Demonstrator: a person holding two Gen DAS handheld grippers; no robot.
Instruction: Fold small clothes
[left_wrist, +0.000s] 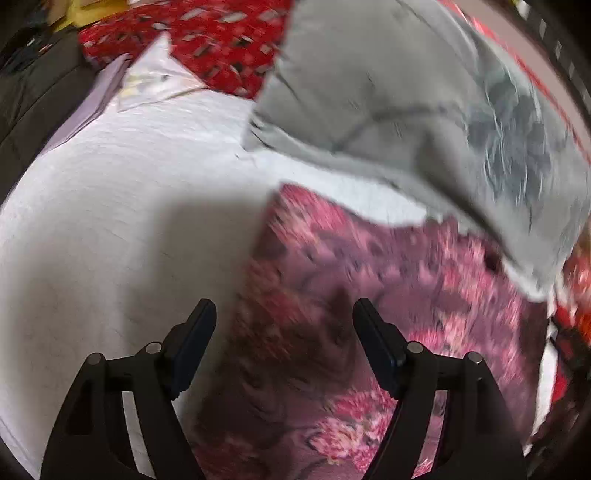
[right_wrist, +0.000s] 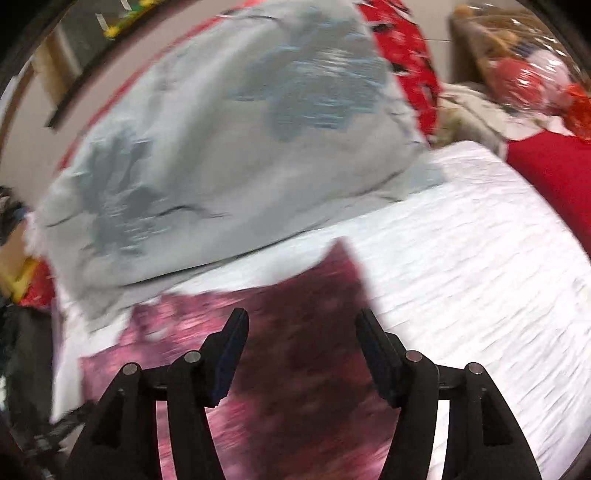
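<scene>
Two grippers, both spread wide, nothing held. Left gripper (left_wrist: 284, 332): pink floral cloth (left_wrist: 369, 295) lies flat at lower right of frame, under and beyond fingertips. Right gripper (right_wrist: 301, 339): same cloth (right_wrist: 295, 332) at lower centre beneath gap. Grey printed pillow (right_wrist: 221, 147) above it, on white textured sheet (right_wrist: 480, 258).

The left claw (left_wrist: 284, 314) sits low in the frame, jaws spread wide, gripping nothing. The right claw (right_wrist: 301, 323) likewise, jaws wide apart and empty.
</scene>
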